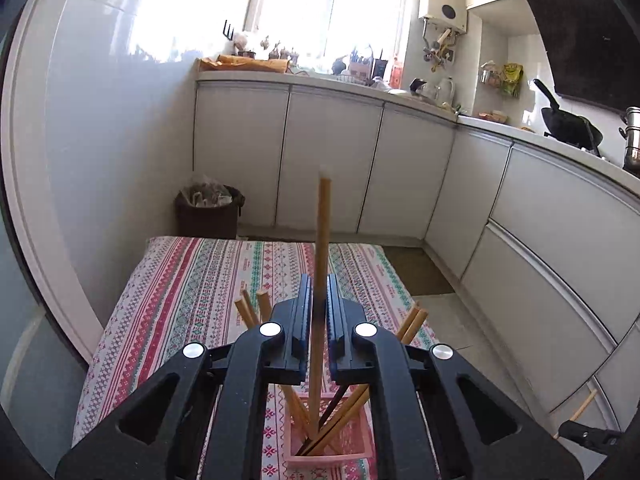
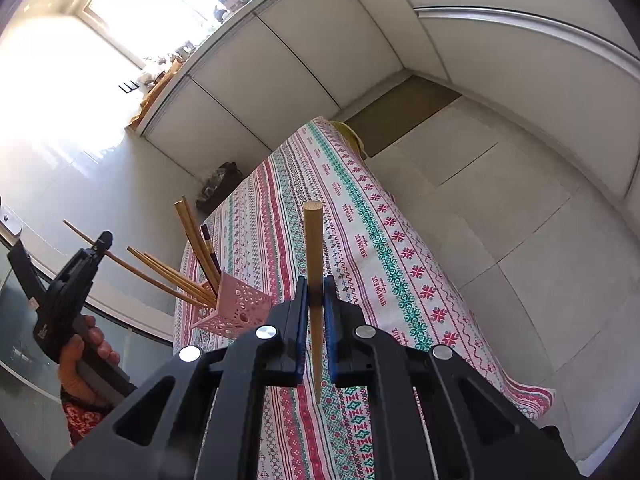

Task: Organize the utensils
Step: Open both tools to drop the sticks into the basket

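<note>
Chopsticks [image 2: 172, 276] fan from pink holder [image 2: 236, 306].
Left gripper [image 1: 319, 312] above holder, fingers narrowly parted around one upright stick [image 1: 322, 256]; right gripper [image 2: 316, 300] clamps another chopstick [image 2: 312, 264] beside it.

Low table [image 2: 360, 216] draped in a striped cross-stitch-pattern cloth [image 1: 192, 280], pink, red, green on white. Left wrist view: it fills the lower centre of frame, far edge near a dark bin. Right wrist view: it runs diagonally from upper centre to lower right, cloth hanging over the edges. Only item directly on it: a pink perforated holder [image 2: 236, 308], centre-left in the right view, bottom centre in the left view [image 1: 332, 452], near the table's edge, with chopsticks [image 2: 188, 276] sticking out.
</note>
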Demonstrator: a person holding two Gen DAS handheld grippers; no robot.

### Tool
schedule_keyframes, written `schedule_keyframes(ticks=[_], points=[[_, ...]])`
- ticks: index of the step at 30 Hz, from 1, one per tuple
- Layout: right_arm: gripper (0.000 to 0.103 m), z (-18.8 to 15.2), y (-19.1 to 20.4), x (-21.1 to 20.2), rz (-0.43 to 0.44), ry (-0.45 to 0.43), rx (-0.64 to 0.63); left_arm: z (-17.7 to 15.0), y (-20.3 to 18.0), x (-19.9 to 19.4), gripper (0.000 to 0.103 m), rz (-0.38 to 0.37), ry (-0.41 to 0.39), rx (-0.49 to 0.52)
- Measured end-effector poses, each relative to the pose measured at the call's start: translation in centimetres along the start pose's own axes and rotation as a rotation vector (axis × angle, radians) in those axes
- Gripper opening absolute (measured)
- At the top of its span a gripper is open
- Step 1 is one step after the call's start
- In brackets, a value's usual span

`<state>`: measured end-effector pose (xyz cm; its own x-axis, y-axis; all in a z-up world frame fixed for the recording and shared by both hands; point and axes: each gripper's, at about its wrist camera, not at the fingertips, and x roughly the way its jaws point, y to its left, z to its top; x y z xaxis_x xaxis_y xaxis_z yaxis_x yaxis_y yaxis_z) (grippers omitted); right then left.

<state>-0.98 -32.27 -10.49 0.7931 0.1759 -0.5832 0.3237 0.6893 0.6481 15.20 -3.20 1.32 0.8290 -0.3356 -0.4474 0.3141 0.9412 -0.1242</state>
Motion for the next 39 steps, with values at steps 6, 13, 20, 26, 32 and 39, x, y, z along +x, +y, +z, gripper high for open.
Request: schedule_keyframes(ticks=[6,13,20,26,32,39], points=[[0.008,-0.2,2.2,-0.8,0.062,-0.047,-0.048,-2.0,3.2,-5.8,0.077,0.045,-0.115,-0.132],[0.008,1.4,7.5,-2.4,0.169,-0.133,-0.089,-2.6,6.5,-8.8,0.076,0.111,-0.073,-0.209],[0.008,4.1,14.7,-1.0,0.236,-0.2,-0.161,-3.2,10.3,-8.6,0.077,0.16,-0.014,-0.287],[0.008,4.0,16.5,3.8,0.191,-0.181,-0.21,-2.9,10.5,-8.9,0.077,0.151,-0.008,-0.291],[0.008,3.2,16.8,8.3,0.139,-0.133,-0.245,-3.3,10.8,-8.5,0.077,0.156,0.015,-0.272],[0.054,2.2,16.7,8.4,0.106,-0.161,-0.269,-3.4,11.0,-8.8,0.088,0.154,0.021,-0.254]])
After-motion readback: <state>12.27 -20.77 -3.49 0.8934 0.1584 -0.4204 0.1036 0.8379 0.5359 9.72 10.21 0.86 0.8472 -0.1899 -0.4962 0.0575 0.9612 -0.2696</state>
